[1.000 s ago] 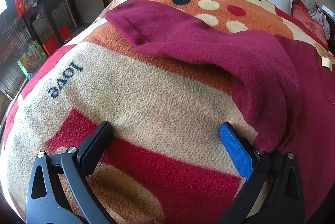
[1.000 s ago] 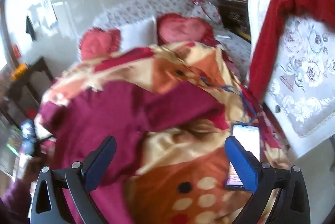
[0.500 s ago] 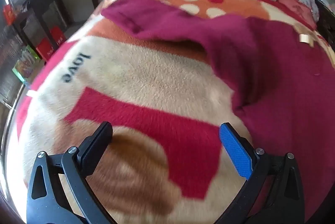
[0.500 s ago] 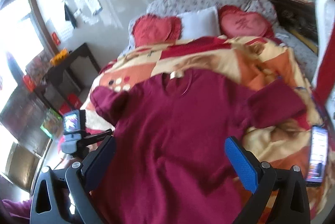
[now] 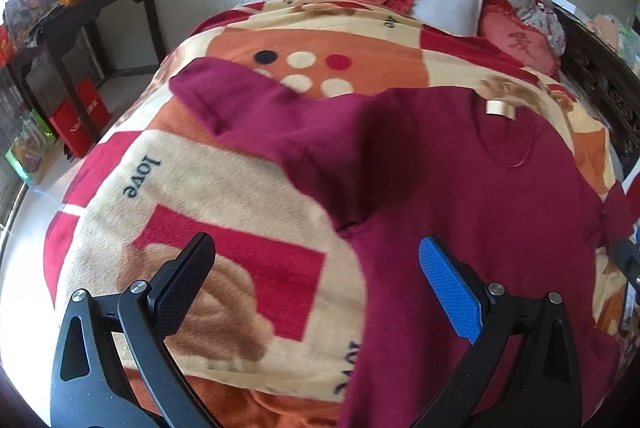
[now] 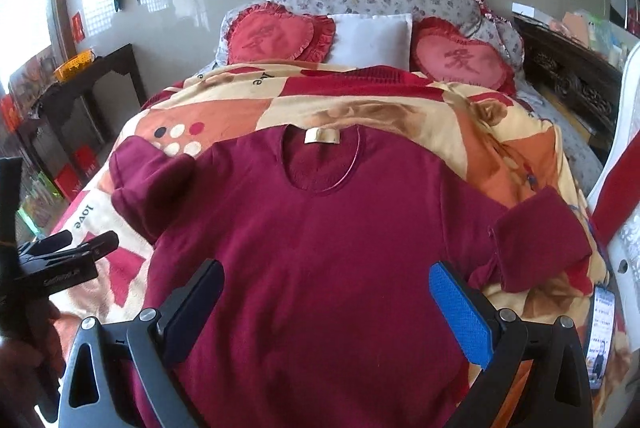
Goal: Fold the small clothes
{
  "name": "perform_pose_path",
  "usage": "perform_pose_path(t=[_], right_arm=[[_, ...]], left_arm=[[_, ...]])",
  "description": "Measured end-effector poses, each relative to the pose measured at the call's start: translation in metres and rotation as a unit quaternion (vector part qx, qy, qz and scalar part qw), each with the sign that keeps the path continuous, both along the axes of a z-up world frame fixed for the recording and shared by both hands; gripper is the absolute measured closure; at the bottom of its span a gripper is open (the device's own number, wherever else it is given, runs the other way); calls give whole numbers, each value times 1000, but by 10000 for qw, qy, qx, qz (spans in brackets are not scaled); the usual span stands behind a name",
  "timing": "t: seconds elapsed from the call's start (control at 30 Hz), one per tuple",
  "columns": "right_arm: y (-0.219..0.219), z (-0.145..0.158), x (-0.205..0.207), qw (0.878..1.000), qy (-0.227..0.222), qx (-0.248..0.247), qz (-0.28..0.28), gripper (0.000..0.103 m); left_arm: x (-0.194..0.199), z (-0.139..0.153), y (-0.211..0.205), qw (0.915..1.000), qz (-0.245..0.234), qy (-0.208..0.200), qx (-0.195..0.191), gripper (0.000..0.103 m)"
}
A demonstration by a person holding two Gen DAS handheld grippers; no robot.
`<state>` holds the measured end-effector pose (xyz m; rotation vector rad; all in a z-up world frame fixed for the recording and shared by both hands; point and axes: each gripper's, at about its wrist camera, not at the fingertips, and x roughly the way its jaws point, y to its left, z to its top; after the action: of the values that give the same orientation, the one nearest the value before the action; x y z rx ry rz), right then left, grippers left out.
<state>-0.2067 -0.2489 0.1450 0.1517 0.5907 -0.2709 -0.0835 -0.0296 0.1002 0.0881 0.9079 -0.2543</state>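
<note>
Maroon fabric filled both views: the sweater (image 6: 320,248) had been drawn out flat on its back across the fleece blanket (image 5: 224,212), where a second before it lay bunched and half rolled over itself, and both cameras had pulled up and away from the cloth. That read as the spreading step being finished, leaving the garment ready for its first fold. The left gripper (image 5: 316,292) hovered over the sweater's near side seam with jaws wide apart and nothing between them; the right gripper (image 6: 326,312) hung over the lower chest, likewise spread and empty. The knit looked soft, thick and matte, with a round ribbed neckline and a pale woven label (image 6: 322,137) inside the collar. Both sleeves were already doubled back into stubby, rounded folds, the left sleeve (image 6: 148,184) lying toward the dotted patch of the blanket, the right sleeve (image 6: 536,240) beside a phone (image 6: 602,332). The blanket was plush, with red, cream and orange blocks. Heart-shaped frilled cushions (image 6: 280,38) sat at the bedhead.
</note>
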Motion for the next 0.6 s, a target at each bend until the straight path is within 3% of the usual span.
perform_pose_path(t=[0.2,0.6], right_arm=[[-3,14,-7,9999,23,91,-92,1],[-3,7,-11,9991,-20,362,-220,1]], left_arm=[[2,0,-10,9999,-100,21,-34,1],[6,-4,-18,10000,-45,32,-33,1]])
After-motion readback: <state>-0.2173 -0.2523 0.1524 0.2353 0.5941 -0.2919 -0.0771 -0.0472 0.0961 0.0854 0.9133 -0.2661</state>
